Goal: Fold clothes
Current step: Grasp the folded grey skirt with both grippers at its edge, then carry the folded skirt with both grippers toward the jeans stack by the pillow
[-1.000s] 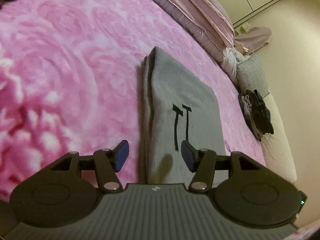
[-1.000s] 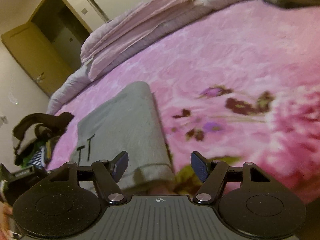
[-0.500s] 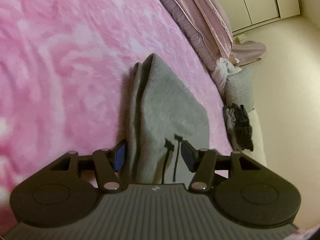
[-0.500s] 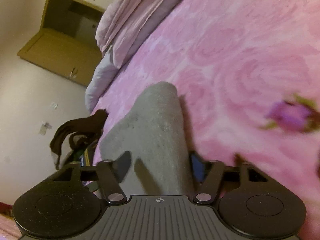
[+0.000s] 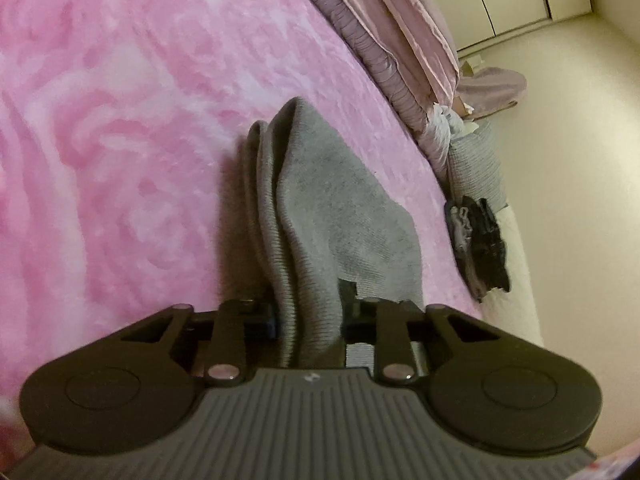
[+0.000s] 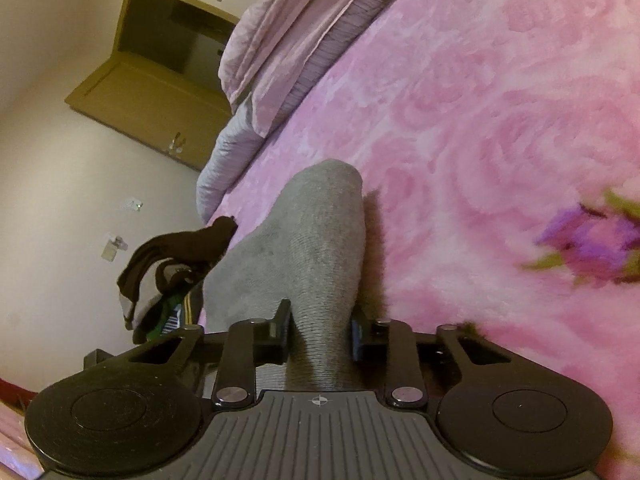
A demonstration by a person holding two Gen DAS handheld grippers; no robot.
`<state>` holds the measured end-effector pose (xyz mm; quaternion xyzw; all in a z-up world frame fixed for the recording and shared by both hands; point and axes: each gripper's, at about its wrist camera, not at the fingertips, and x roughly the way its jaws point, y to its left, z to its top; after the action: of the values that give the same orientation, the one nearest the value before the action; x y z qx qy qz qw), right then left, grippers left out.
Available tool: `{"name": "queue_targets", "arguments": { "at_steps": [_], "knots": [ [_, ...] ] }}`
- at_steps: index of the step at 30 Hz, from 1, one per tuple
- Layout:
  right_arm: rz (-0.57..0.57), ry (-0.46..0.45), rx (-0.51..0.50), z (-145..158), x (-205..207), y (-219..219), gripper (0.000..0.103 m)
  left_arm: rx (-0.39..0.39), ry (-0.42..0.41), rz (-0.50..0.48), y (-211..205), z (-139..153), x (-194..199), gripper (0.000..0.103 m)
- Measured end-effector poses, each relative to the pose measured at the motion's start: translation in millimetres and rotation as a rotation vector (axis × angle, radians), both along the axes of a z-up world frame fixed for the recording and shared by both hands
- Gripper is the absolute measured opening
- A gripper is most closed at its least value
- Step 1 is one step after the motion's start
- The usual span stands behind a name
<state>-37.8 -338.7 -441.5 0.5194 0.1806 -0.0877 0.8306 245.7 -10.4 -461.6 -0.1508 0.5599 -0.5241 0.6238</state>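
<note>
A folded grey knit garment (image 5: 324,200) lies on the pink rose-patterned blanket (image 5: 120,120). In the left wrist view my left gripper (image 5: 308,314) has its jaws closing on the garment's near edge, and the bunched layers fill the gap, squeezed by both pads. The right wrist view shows the same grey garment (image 6: 312,248) running away from the camera. My right gripper (image 6: 320,332) is closing on its near end too, the cloth pinched into a ridge between the pads. The black print on the garment is mostly hidden behind the left gripper.
Folded pink bedding (image 5: 384,28) lies along the far side of the bed. A pile of dark clothes (image 5: 480,240) sits at the bed's edge, seen also as dark clothes (image 6: 176,264) in the right wrist view. Beyond are a pale floor, cupboards and a wooden door (image 6: 152,92).
Both grippers moved in onto the garment's near edge and narrowed from wide open around the cloth. The grey cloth now bunches up between each pair of pads.
</note>
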Motion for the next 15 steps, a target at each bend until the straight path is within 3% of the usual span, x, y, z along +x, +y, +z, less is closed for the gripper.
{"name": "queue_targets", "arguments": {
  "at_steps": [4, 7, 10, 15],
  "knots": [
    [-0.037, 0.023, 0.010, 11.4, -6.3, 5.5, 0.019, 0.048, -0.070, -0.001, -10.3, 25.1, -14.8, 0.018],
    [-0.087, 0.068, 0.061, 29.5, -17.0, 2.8, 0.018, 0.078, -0.063, -0.024, -22.3, 47.7, -21.9, 0.017],
    [-0.125, 0.101, 0.085, 69.6, -36.0, -6.9, 0.018, 0.082, -0.035, -0.047, -38.9, 79.5, -31.2, 0.017],
    [-0.191, 0.148, 0.053, 167.5, -70.0, -30.2, 0.018, 0.033, 0.022, -0.107, -75.8, 145.6, -47.1, 0.017]
  ]
}}
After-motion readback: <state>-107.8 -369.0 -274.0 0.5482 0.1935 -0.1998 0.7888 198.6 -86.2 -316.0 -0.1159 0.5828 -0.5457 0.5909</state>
